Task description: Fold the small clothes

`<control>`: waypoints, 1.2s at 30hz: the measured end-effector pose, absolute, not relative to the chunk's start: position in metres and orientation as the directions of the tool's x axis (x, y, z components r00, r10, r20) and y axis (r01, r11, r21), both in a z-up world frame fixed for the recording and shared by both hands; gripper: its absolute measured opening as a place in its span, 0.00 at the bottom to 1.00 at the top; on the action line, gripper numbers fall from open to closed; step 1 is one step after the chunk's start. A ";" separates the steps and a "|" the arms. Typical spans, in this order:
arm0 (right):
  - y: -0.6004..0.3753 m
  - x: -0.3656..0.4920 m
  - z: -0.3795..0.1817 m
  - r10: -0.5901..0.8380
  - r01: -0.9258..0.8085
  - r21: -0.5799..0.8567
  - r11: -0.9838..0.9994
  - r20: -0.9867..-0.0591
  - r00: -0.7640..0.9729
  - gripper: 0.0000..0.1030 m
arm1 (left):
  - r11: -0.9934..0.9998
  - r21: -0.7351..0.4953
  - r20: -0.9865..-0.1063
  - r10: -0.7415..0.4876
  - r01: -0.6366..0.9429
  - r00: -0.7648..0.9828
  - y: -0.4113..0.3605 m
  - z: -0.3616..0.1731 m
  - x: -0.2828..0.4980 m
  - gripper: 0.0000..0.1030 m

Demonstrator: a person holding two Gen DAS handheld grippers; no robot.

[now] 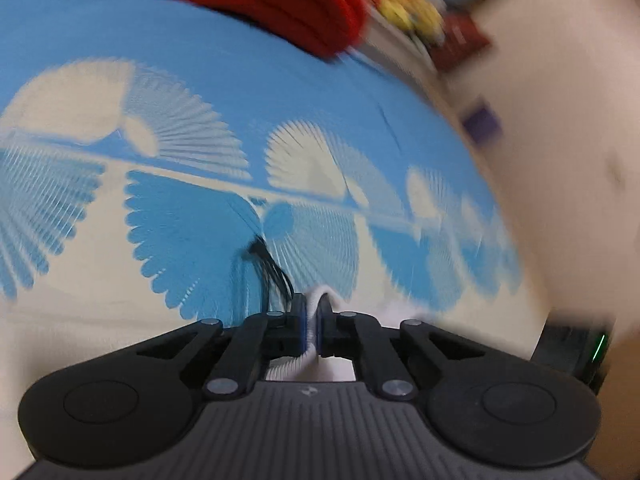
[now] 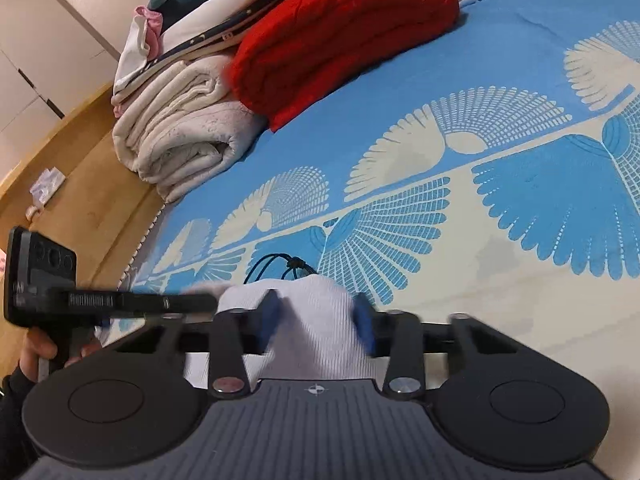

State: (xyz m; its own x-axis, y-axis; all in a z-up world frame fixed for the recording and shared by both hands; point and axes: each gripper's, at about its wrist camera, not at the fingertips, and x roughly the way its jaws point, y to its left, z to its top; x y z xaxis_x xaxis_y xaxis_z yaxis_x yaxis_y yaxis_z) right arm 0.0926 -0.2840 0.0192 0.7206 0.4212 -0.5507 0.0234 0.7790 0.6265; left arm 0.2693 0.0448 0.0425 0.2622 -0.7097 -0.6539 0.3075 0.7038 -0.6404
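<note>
Left gripper (image 1: 312, 320) clenched on the white garment (image 2: 316, 320); right gripper (image 2: 320, 320) grasps its bunched middle. Pull both apart evenly over the bedsheet (image 2: 440, 100), smoothing.

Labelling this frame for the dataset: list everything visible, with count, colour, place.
White garment: one, white ribbed knit, on the bed between the right jaws.
Black cord: one, black, on the sheet just beyond the garment.
Bed sheet: one, blue with cream fan print, covers the bed.
Red blanket: one, red, folded, far side of the bed.
Cream blanket: one, off-white, folded, beside the red one.
Stacked textiles: several, white, navy, pink, on the cream blanket.
Left gripper: black, shut on white fabric.
Right gripper: black, blue pads either side of the garment.
Hand: one, lower left, holding the left gripper's handle.
</note>
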 end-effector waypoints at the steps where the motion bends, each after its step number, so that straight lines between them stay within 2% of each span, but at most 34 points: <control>1: -0.284 0.092 0.018 0.418 0.027 0.626 0.780 -0.552 0.721 0.32 | 0.690 -0.683 -0.634 -0.723 0.241 0.275 0.055 0.038 0.275 0.04; 3: -0.285 0.092 0.015 0.411 0.039 0.626 0.779 -0.557 0.721 0.30 | 0.665 -0.742 -0.616 -0.729 0.091 0.299 0.076 0.021 0.284 0.04; 6: -0.287 0.090 0.011 0.400 0.062 0.626 0.777 -0.568 0.720 0.29 | 0.709 -0.700 -0.675 -0.616 -0.087 0.407 0.107 0.006 0.288 0.01; 9: -0.290 0.089 0.014 0.383 0.081 0.624 0.777 -0.571 0.726 0.36 | 0.633 -0.751 -0.632 -0.607 -0.187 0.482 0.141 0.006 0.278 0.06; 10: -0.292 0.088 0.018 0.372 0.089 0.622 0.778 -0.570 0.732 0.42 | 0.639 -0.749 -0.630 -0.606 -0.174 0.486 0.147 0.014 0.271 0.17; 11: -0.294 0.087 0.021 0.364 0.093 0.618 0.781 -0.569 0.737 0.48 | 0.672 -0.726 -0.644 -0.590 -0.145 0.487 0.150 0.025 0.260 0.39; 12: -0.296 0.086 0.027 0.357 0.090 0.614 0.784 -0.565 0.744 0.58 | 0.715 -0.689 -0.669 -0.562 -0.121 0.486 0.151 0.037 0.245 0.52; 13: -0.299 0.086 0.034 0.359 0.079 0.613 0.786 -0.557 0.749 0.65 | 0.758 -0.644 -0.697 -0.525 -0.104 0.489 0.150 0.049 0.226 0.75; 14: -0.303 0.086 0.039 0.368 0.063 0.615 0.786 -0.548 0.751 0.67 | 0.791 -0.606 -0.710 -0.489 -0.086 0.506 0.150 0.060 0.204 0.85; 16: -0.311 0.089 0.051 0.404 0.023 0.623 0.782 -0.534 0.743 0.79 | 0.825 -0.561 -0.721 -0.452 -0.059 0.525 0.150 0.076 0.150 0.89; 18: -0.319 0.099 0.058 0.455 -0.016 0.635 0.772 -0.536 0.711 0.86 | 0.808 -0.586 -0.714 -0.474 -0.069 0.515 0.153 0.081 0.101 0.94; 19: -0.321 0.106 0.059 0.485 -0.034 0.640 0.768 -0.546 0.683 0.87 | 0.786 -0.612 -0.702 -0.490 -0.085 0.517 0.157 0.082 0.076 1.00; 23: -0.314 0.149 0.041 0.562 -0.035 0.637 0.770 -0.651 0.510 0.90 | 0.653 -0.727 -0.670 -0.605 -0.212 0.430 0.143 0.048 -0.001 1.00; 25: -0.304 0.168 0.022 0.572 -0.007 0.629 0.778 -0.703 0.422 0.90 | 0.611 -0.744 -0.665 -0.639 -0.270 0.387 0.127 0.024 -0.020 1.00; 28: -0.287 0.185 -0.004 0.557 0.004 0.593 0.805 -0.759 0.338 0.94 | 0.558 -0.717 -0.696 -0.605 -0.417 0.386 0.111 -0.015 -0.026 1.00; 29: -0.284 0.188 -0.012 0.559 0.017 0.596 0.803 -0.761 0.329 0.95 | 0.507 -0.745 -0.666 -0.598 -0.433 0.446 0.112 -0.018 -0.026 1.00; 31: -0.282 0.188 -0.018 0.607 -0.002 0.643 0.766 -0.723 0.329 0.97 | 0.494 -0.744 -0.668 -0.565 -0.450 0.484 0.114 -0.016 -0.015 0.96; 32: -0.281 0.187 -0.020 0.654 -0.037 0.680 0.733 -0.689 0.312 0.94 | 0.516 -0.732 -0.681 -0.521 -0.446 0.515 0.116 -0.011 -0.011 0.76; 34: -0.277 0.181 -0.022 0.723 -0.071 0.737 0.672 -0.632 0.280 0.62 | 0.593 -0.690 -0.717 -0.478 -0.416 0.508 0.116 -0.006 -0.004 0.48; 35: -0.275 0.176 -0.020 0.720 -0.097 0.730 0.676 -0.628 0.296 0.57 | 0.602 -0.683 -0.723 -0.475 -0.414 0.502 0.116 -0.007 -0.001 0.40; 36: -0.273 0.170 -0.017 0.715 -0.148 0.711 0.687 -0.624 0.316 0.41 | 0.613 -0.678 -0.727 -0.476 -0.407 0.495 0.114 -0.009 0.006 0.38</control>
State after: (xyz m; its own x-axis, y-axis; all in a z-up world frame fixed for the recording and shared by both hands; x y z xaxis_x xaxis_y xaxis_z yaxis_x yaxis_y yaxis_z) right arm 0.1701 -0.2726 -0.0171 0.3158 0.7147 -0.6241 -0.1483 0.6869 0.7115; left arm 0.0056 0.1141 -0.0086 0.4950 -0.4755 -0.7273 -0.4071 0.6126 -0.6776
